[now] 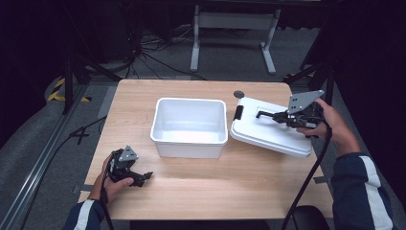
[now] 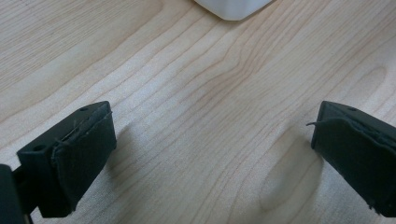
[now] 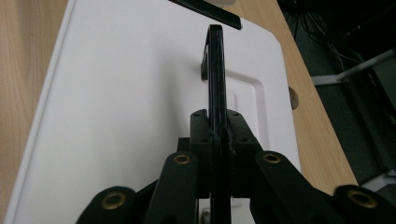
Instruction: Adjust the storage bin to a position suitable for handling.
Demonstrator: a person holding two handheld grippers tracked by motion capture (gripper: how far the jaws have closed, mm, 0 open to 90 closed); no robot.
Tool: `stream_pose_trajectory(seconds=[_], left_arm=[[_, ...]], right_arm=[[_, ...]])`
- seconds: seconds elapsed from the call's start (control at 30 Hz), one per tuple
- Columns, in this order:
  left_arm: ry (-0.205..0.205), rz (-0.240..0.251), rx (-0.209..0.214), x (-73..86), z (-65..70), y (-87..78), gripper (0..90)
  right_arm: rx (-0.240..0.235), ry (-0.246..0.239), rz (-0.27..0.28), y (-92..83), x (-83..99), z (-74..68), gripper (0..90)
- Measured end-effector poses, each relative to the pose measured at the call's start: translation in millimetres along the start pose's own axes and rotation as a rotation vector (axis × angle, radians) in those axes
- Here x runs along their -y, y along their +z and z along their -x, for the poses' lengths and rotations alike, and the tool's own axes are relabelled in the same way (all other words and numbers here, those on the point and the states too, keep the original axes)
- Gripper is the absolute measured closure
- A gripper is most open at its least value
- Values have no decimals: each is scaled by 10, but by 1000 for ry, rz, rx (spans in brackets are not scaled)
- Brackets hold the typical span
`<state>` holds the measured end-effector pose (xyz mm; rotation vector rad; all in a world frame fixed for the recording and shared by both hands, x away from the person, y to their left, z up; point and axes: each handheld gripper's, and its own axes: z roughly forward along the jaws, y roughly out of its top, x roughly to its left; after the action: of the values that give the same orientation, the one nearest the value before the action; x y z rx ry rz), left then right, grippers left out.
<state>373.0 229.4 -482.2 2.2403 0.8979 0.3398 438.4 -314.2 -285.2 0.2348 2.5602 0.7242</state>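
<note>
Your right gripper (image 3: pixel 218 140) was clamped on the thin black handle (image 3: pixel 215 65) of the white plastic lid (image 1: pixel 268 132); your left gripper (image 2: pixel 210 154) sat wide open, empty, over the wooden table (image 1: pixel 191 191).

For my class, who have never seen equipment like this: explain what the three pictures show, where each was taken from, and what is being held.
A person sits at a wooden table with a hand-held claw in each hand. The top picture comes from a camera above the table; each of the other two comes from a camera riding on one claw. On the table stand an open white plastic bin and, beside it, its white lid. The right claw is shut on the lid's black handle. The left claw is open, with only bare table between its jaws.
</note>
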Motion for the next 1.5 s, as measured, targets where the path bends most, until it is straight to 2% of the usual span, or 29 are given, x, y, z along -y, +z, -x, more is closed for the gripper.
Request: stream_pose_trajectory(seconds=[0.3, 0.63, 0.9, 1.17, 1.5], left_arm=[[0, 0, 0, 0, 0, 0, 4], [0, 0, 0, 0, 0, 0, 4], [-1, 0, 0, 0, 0, 0, 4], [0, 0, 0, 0, 0, 0, 4], [-1, 1, 0, 0, 1, 0, 4]], right_arm=[[-30, 48, -14, 308, 203, 6, 843], [-58, 99, -26, 578, 344, 34, 843], [-66, 122, -37, 721, 415, 47, 843], [-66, 157, -40, 799, 498, 71, 842], [-69, 175, -51, 895, 559, 82, 842]])
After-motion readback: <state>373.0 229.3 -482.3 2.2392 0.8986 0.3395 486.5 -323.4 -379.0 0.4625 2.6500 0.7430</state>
